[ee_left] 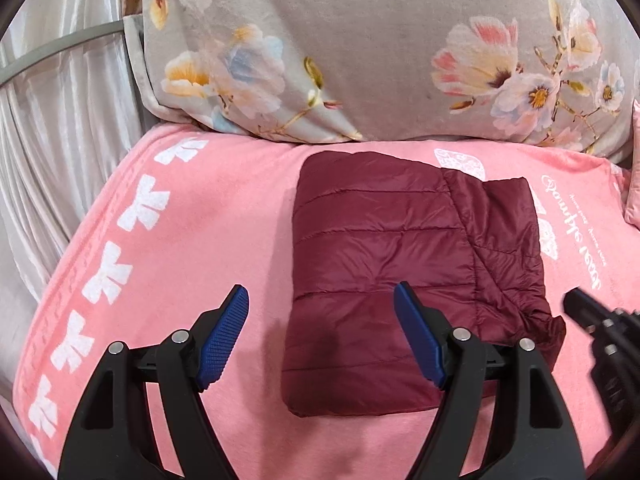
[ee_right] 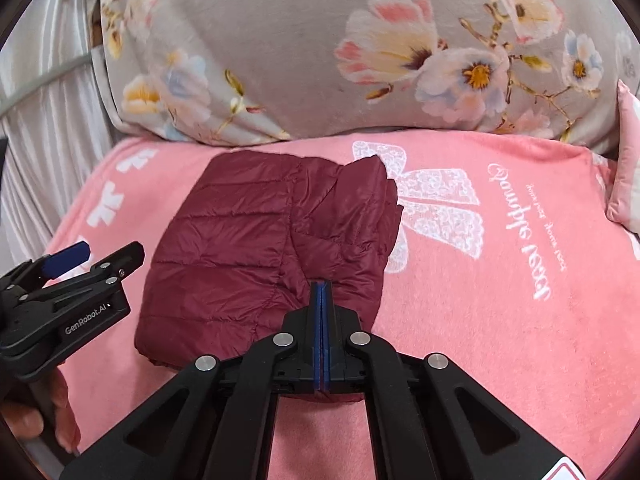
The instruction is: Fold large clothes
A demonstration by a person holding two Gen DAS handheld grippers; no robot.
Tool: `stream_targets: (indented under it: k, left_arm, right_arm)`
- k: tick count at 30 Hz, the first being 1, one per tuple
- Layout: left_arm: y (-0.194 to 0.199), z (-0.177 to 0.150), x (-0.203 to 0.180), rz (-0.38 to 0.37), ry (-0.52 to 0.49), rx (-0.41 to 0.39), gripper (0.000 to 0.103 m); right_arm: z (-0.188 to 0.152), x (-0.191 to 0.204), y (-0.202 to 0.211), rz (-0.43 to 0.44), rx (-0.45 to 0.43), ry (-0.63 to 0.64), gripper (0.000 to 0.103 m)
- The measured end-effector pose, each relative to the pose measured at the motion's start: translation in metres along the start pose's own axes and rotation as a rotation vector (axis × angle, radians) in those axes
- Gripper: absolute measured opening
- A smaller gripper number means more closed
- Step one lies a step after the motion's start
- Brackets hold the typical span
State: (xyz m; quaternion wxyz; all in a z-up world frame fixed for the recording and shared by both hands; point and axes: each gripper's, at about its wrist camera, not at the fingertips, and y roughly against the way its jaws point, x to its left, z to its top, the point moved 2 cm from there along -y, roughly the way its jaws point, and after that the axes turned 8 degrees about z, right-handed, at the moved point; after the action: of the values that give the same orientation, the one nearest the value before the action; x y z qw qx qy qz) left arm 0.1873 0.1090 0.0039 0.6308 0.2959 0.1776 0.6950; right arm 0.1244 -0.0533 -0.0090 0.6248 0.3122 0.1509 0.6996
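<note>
On the pink fleece blanket (ee_left: 224,216) lies the maroon quilted puffer jacket (ee_left: 376,264), folded compact. Left gripper (ee_left: 320,336) hovers wide open, empty; right gripper (ee_right: 321,304) is pressed closed, perhaps pinching nothing. Press the near edge flat and square the loose right flap.

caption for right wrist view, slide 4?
Right gripper shut over folded maroon puffer jacket on pink blanket; left gripper open alongside.
</note>
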Motion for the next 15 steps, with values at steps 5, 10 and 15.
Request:
stream_targets:
  k: [5,10,15]
  left_arm:
    - [-0.02,-0.013,-0.014,0.024,0.008,0.037,0.072]
    - [-0.047,-0.031,-0.022,0.027,0.023,0.101,0.07]
    - [-0.058,-0.042,-0.026,0.016,0.035,0.129,0.07]
  right_arm:
    - [-0.01,-0.002,-0.024,-0.033,0.054,0.003,0.0]
    - [-0.023,-0.008,-0.05,-0.056,0.111,-0.005,0.0]
    - [-0.037,-0.012,-0.072,-0.066,0.157,-0.011,0.0]
